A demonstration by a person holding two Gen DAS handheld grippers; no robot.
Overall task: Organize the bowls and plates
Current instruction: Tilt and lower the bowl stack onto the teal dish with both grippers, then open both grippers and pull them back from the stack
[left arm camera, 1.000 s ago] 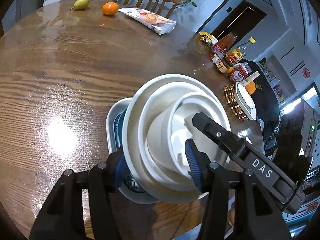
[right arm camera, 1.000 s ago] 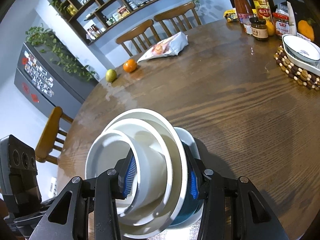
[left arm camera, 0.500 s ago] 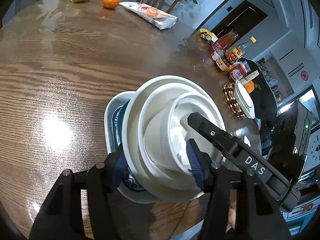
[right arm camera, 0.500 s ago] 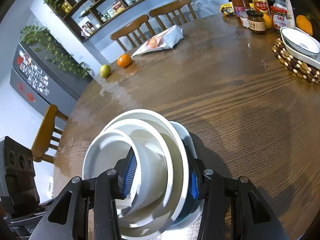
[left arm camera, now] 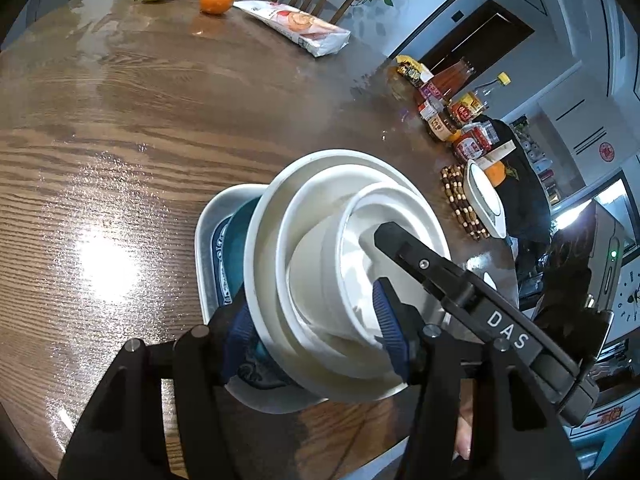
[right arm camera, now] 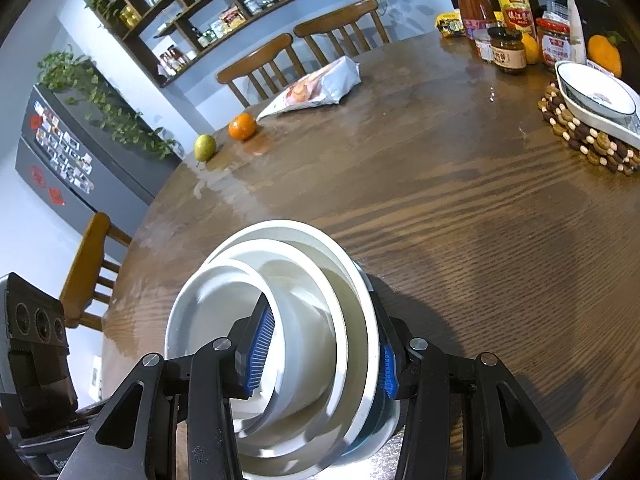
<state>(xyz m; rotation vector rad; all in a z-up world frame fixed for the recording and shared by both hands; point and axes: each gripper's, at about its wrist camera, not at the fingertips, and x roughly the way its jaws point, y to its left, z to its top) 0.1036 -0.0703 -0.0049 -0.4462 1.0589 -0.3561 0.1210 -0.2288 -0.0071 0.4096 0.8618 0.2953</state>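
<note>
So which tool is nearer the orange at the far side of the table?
Neither is clearly nearer. The left tool and the right tool both clamp the same stack of dishes from opposite sides, and the orange lies far across the table from both.

On the round table [right arm camera: 460, 208] sits one stack of dishes: three white bowls [left arm camera: 360, 264] nested inside each other, over one blue dish [left arm camera: 236, 236] and one pale plate [left arm camera: 208, 240] at the bottom. Farther off lie one pear [right arm camera: 205, 147], one orange [right arm camera: 242, 126] and one snack bag [right arm camera: 316, 88], with one more white dish [right arm camera: 596, 98] on one beaded mat [right arm camera: 588, 144]. Three wooden chairs [right arm camera: 260, 68] show around the table, and two bottles [right arm camera: 512, 4] stand among several jars whose number is hard to make out.
</note>
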